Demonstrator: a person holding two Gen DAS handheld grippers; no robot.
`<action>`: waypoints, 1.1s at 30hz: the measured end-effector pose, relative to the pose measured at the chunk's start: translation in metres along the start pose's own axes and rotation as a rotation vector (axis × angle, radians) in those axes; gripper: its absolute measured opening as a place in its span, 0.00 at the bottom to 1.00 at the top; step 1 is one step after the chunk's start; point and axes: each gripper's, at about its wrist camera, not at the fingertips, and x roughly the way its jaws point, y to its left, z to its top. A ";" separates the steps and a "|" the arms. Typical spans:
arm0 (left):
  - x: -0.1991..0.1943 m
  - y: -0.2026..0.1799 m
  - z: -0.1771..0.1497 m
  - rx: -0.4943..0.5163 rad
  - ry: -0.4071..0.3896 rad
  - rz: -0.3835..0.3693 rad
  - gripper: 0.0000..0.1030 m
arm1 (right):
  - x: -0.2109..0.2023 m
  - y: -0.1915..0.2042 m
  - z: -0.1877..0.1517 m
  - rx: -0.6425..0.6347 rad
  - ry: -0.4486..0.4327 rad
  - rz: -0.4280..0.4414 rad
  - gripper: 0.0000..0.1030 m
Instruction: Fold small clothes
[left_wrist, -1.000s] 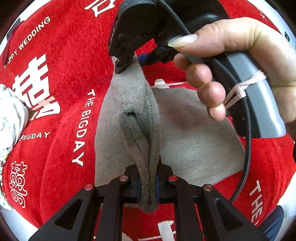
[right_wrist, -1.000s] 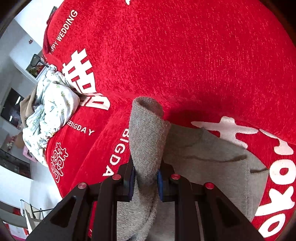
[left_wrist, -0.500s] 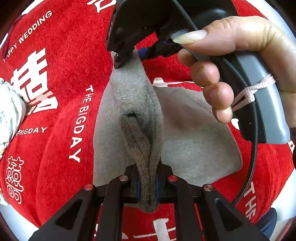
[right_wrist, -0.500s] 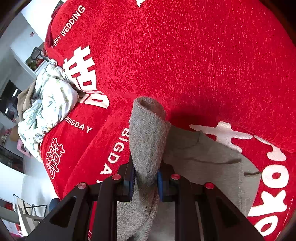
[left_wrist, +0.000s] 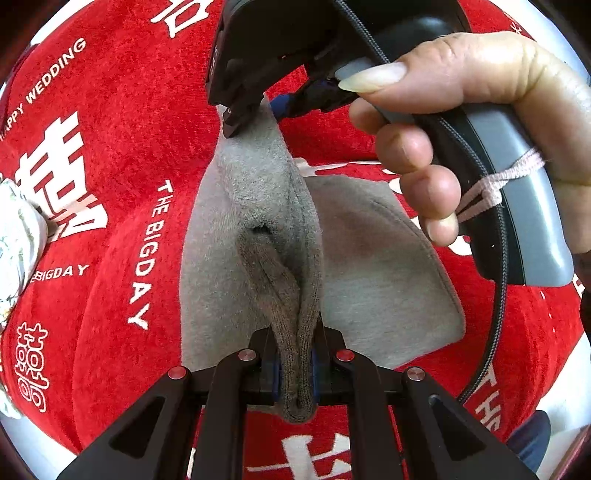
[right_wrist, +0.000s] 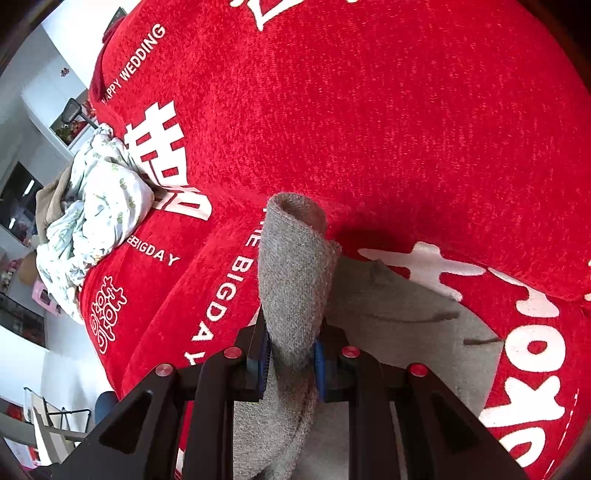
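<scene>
The soft, limp grey knit garment (left_wrist: 258, 206) is being pinched at its ribbed edge by both nearly closed grippers, left gripper (left_wrist: 295, 369) and right gripper (right_wrist: 291, 362).

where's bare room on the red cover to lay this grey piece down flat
Widest bare patch: the red cover beyond the grey garment, up past the big white characters. A narrower strip lies between the garment and the floral bundle, over the lettering. Crowded at the left edge, where that bundle is heaped.

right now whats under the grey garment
The red blanket with white lettering lies under the grey garment; the cloth hides whatever else is beneath.
</scene>
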 end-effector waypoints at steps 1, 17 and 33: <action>0.000 -0.002 0.001 0.000 0.003 -0.004 0.12 | -0.001 -0.002 0.000 0.001 0.000 -0.001 0.21; 0.005 -0.050 0.013 0.047 0.028 0.007 0.12 | -0.025 -0.044 -0.014 0.054 -0.036 -0.003 0.21; 0.009 -0.079 0.022 0.078 0.037 -0.009 0.12 | -0.038 -0.076 -0.022 0.088 -0.061 0.004 0.21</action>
